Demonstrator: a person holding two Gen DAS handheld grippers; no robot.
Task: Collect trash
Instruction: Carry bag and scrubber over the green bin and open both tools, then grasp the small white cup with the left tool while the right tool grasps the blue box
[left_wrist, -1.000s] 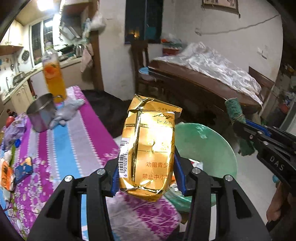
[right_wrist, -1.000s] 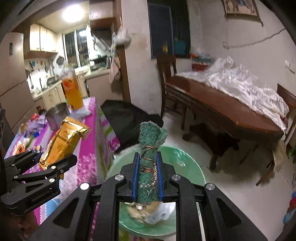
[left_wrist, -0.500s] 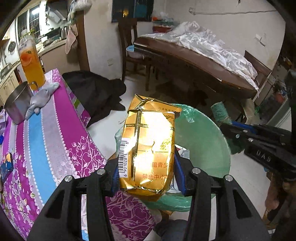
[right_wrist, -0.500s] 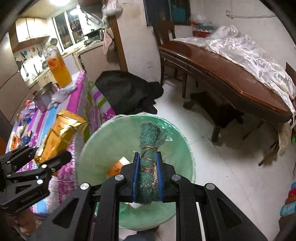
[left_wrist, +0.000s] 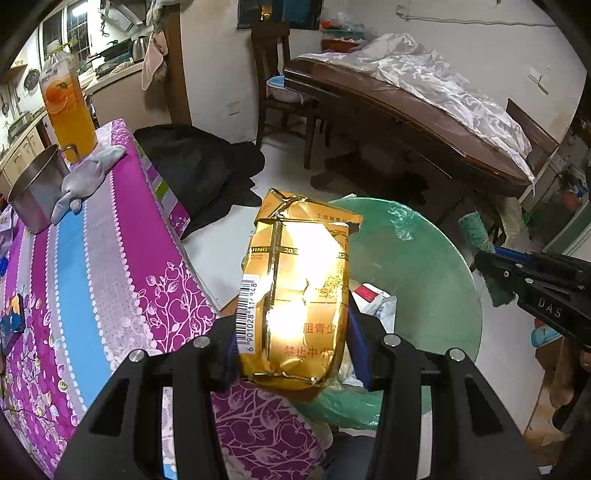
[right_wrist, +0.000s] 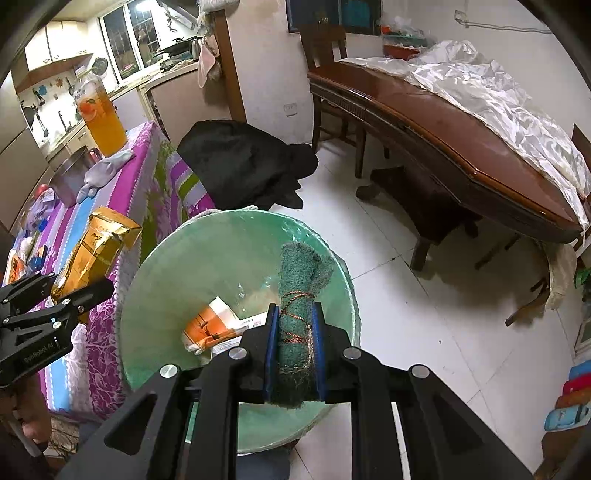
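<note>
The right gripper (right_wrist: 294, 347) has its fingers (right_wrist: 272, 345) clamped on a rolled green scouring pad (right_wrist: 297, 295) bound with thin wire, the roll's long axis running straight out along the fingers toward 12 o'clock. Directly beneath it in the right wrist view lies the open mouth of the green-lined trash bin (right_wrist: 173, 280), with an orange-and-white carton (right_wrist: 207, 328) already at the bottom; the pad looks to hang over the bin's right half, inside the rim.

The left gripper (left_wrist: 293, 347) has its fingers (left_wrist: 356, 350) closed on a gold foil packet (left_wrist: 299, 288), held upright with its long axis also toward 12 o'clock and the barcode edge at 9 o'clock. From this gripper the bin (left_wrist: 424, 258) lies toward 2 o'clock, behind and to the right of the packet, while the purple flowered tablecloth of the table (left_wrist: 110, 258) fills the side from 7 to 11 o'clock. The packet appears to sit about over the table edge and bin rim, not clearly over the opening.

So the right gripper is the better placed: its release would likely drop the pad straight in, whereas the left probably needs to travel rightward first.
</note>
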